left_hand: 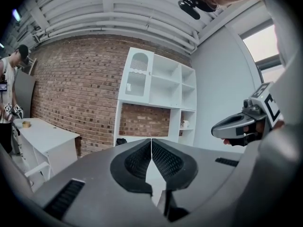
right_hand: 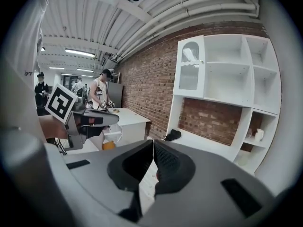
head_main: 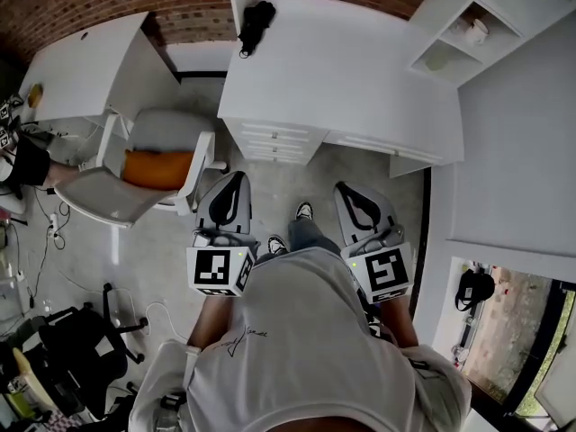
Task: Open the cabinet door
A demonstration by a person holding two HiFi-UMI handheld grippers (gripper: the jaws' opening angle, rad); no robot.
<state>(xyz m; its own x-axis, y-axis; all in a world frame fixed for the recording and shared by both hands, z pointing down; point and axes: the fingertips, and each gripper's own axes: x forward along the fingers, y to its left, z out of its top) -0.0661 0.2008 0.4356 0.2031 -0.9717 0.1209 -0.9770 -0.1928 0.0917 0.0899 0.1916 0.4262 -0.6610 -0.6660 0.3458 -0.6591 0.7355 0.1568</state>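
Cabinet door [left_hand: 138, 74] closed, jaws together.

The cabinet [right_hand: 226, 79] and worktop [head_main: 342, 70] are finished in white, backed by a red-brown brick wall [left_hand: 80, 89]. The left hand-held gripper [left_hand: 151, 142] and right hand-held gripper [right_hand: 153, 143] are coloured grey, with black cross-hatched pads [left_hand: 168, 161] and black-and-white square markers [head_main: 216, 270]. An orange cushion [head_main: 157, 167] is seen on a white chair [head_main: 103, 194].

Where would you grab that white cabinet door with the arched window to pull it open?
Probably the cabinet door's free vertical edge, pinched from the front: it is a flat upright panel, and no knob can be made out. Which edge is hinged cannot be told from here.
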